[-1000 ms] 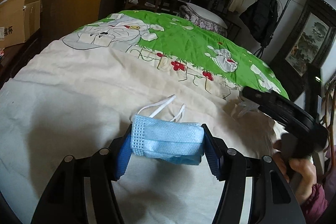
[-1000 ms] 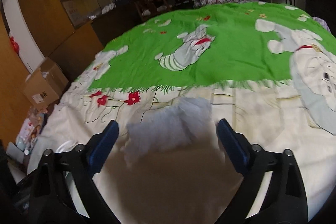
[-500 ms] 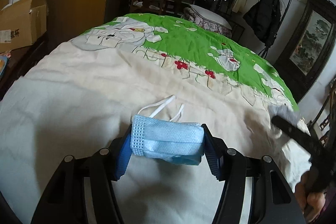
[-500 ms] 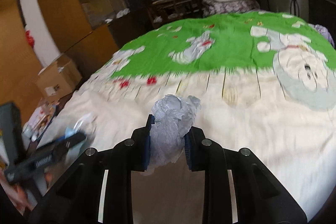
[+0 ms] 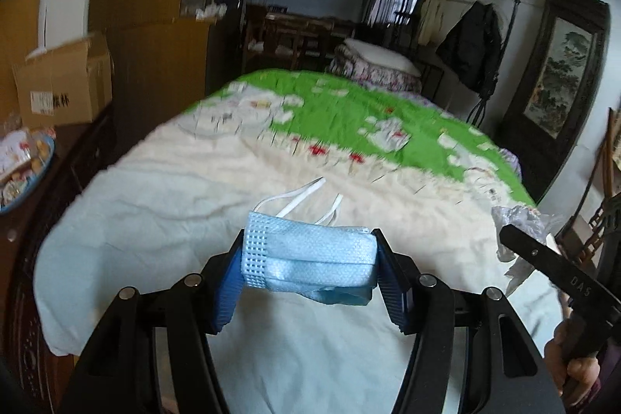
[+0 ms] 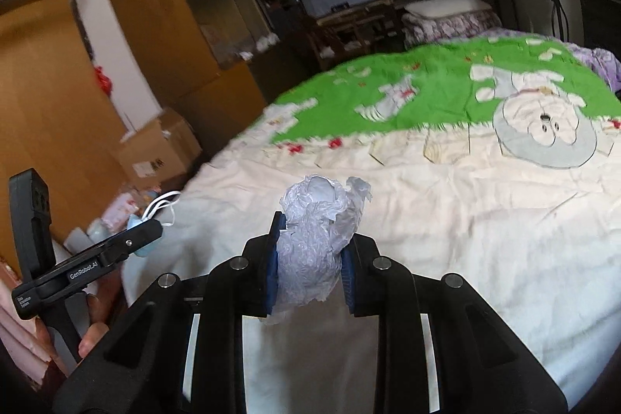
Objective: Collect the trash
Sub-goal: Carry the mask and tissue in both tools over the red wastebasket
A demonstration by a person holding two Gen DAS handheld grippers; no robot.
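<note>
My left gripper [image 5: 308, 260] is shut on a folded blue face mask [image 5: 310, 254], whose white ear loops [image 5: 306, 194] trail ahead of it, above the cream bedspread [image 5: 194, 204]. My right gripper [image 6: 310, 258] is shut on a crumpled grey-white wad of plastic wrap [image 6: 316, 235], lifted off the bed. In the left wrist view the right gripper shows at the right edge with the wad [image 5: 520, 220] in its tip, a hand [image 5: 578, 371] below it. The right wrist view has the left gripper [image 6: 137, 235] at lower left, with the mask [image 6: 141, 223] pinched in it.
The bed [image 6: 485, 220] carries a green cartoon quilt [image 5: 349, 111] further back. Left of it are a cardboard box [image 5: 62, 80], wooden wardrobes [image 6: 46, 103] and a dark side table with a plate of snacks [image 5: 23, 161]. A framed painting [image 5: 562, 80] and a coat rack [image 5: 473, 37] stand on the right.
My right gripper closed on the wad that lay between its open fingers and lifted it off the bed. Both grippers drew back and rose; the left kept hold of the mask.
</note>
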